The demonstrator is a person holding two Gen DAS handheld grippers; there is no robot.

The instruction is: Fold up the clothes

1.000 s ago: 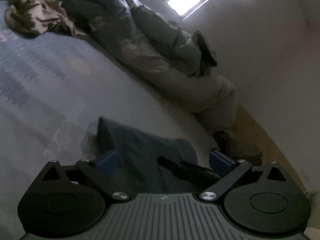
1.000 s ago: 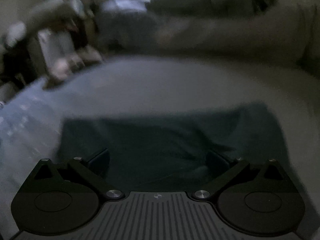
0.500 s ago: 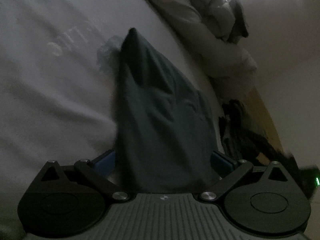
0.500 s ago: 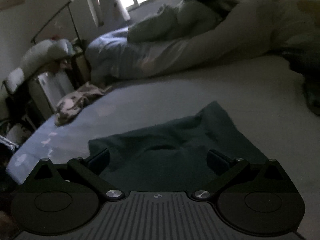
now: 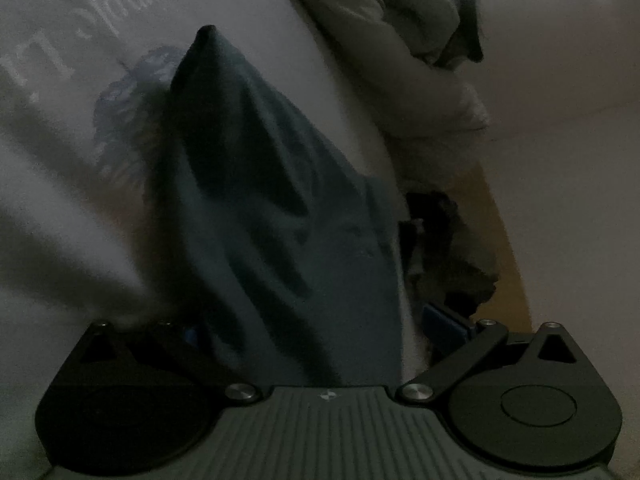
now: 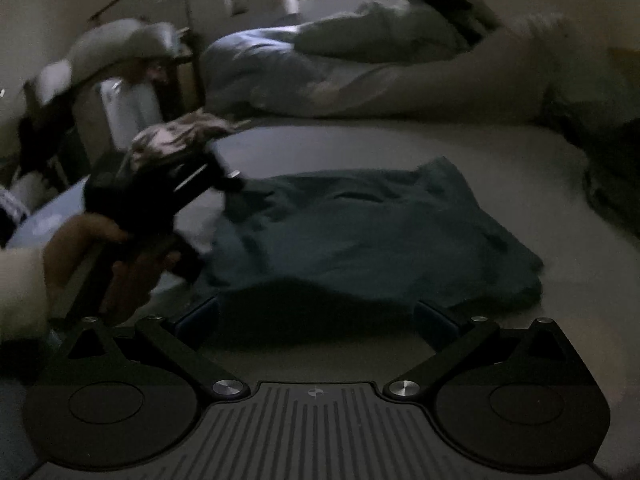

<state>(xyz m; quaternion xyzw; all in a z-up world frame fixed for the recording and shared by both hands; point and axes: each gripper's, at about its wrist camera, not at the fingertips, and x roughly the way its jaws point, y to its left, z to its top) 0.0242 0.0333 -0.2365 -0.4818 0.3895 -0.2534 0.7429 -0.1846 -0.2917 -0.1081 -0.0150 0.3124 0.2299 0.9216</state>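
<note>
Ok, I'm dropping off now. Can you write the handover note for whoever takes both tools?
Left tool: fingers apart, the dark teal garment lying in the gap, not pinched. In the right wrist view a hand holds it at the garment's left corner.
Right tool: fingers apart, at the garment's near edge, nothing gripped.
Garment: spread on the bed, rumpled, bunched at its left side.
Done: laid out; no clean fold shows.
Left: grip the corners, smooth and fold. The patterned garment at the bed's left edge looks unfolded.
</note>
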